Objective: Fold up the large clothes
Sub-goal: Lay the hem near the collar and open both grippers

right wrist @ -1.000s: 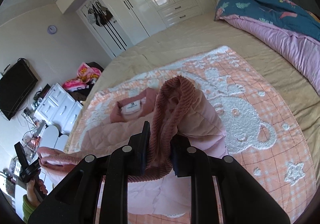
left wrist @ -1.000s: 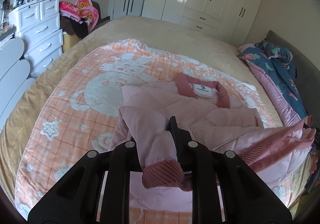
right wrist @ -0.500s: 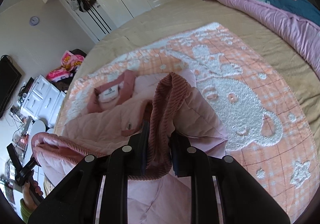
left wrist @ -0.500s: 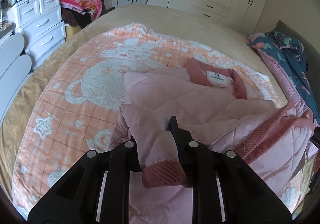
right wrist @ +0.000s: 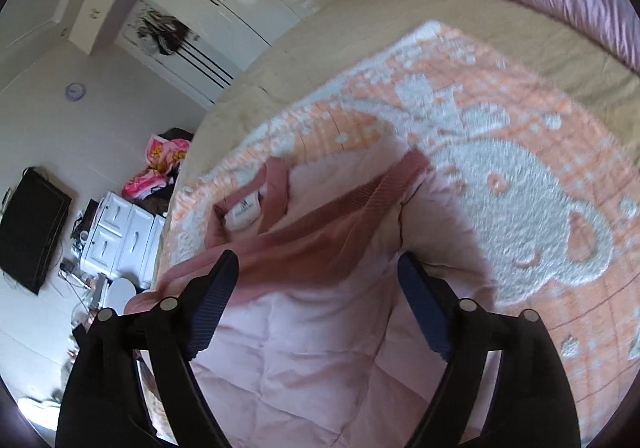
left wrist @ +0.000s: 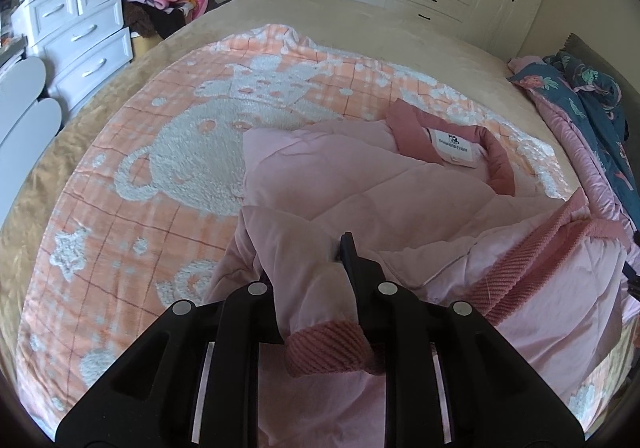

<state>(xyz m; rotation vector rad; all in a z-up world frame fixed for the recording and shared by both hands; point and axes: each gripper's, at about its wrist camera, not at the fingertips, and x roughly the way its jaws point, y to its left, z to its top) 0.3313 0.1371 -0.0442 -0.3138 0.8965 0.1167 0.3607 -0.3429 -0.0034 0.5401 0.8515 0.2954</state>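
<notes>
Left gripper (left wrist: 320, 268) clenches the jacket (left wrist: 360, 184) sleeve (left wrist: 316, 300); right gripper (right wrist: 316, 268) is opening, released, over the jacket mid-bed (left wrist: 320, 8).

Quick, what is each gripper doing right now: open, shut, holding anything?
Left gripper: shut on the pink jacket's sleeve.
Right gripper: jaws opening, pads clear of the pink jacket beneath them.

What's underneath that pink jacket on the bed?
The pink jacket lies on an orange checked blanket with white bear figures, over a beige bedspread. The blanket's pattern directly beneath the jacket is covered.
</notes>
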